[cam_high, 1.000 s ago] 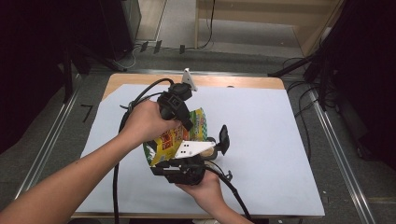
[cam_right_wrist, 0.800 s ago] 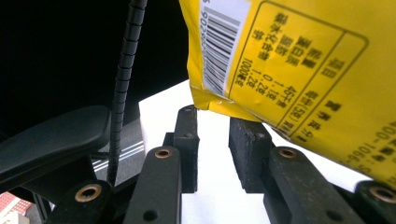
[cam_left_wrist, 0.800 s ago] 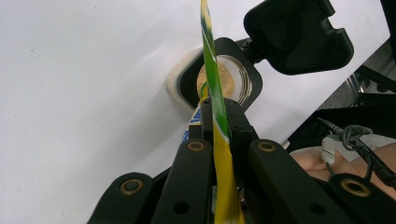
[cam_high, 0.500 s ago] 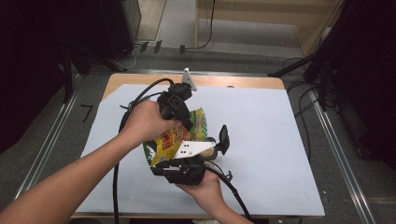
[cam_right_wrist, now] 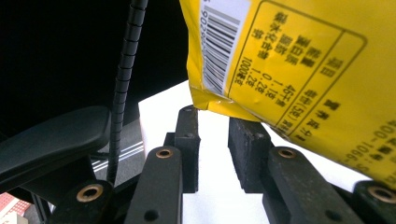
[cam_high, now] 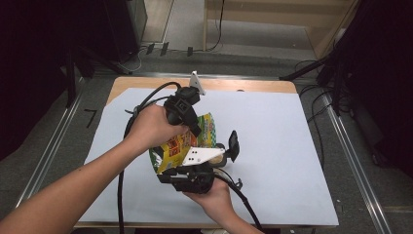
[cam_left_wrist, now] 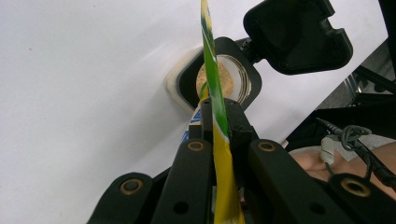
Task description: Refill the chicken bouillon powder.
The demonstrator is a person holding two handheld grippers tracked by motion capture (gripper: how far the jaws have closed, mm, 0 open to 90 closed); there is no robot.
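A yellow and green snack bag (cam_high: pixel 178 148) hangs tilted above the white sheet (cam_high: pixel 292 126). My left gripper (cam_high: pixel 196 129) comes down on it from above and is shut on the bag's (cam_left_wrist: pixel 223 177) thin upper edge, as the left gripper (cam_left_wrist: pixel 217 114) view shows. Just beyond stands a small jar (cam_left_wrist: pixel 229 79) with a black rim, brown contents and its hinged black lid (cam_left_wrist: pixel 299 35) flipped open. My right gripper (cam_high: pixel 212 161) lies low at the bag's near side. In the right gripper (cam_right_wrist: pixel 217 126) view its jaws stand apart with white sheet between them, the bag's (cam_right_wrist: pixel 299 60) lower corner just above one pad (cam_right_wrist: pixel 247 144).
The sheet covers a wooden table (cam_high: pixel 243 85) framed by metal rails (cam_high: pixel 350 156). A ribbed black cable (cam_right_wrist: pixel 126 70) hangs at the left of the right gripper view. Cables trail from both grippers across the near side of the table.
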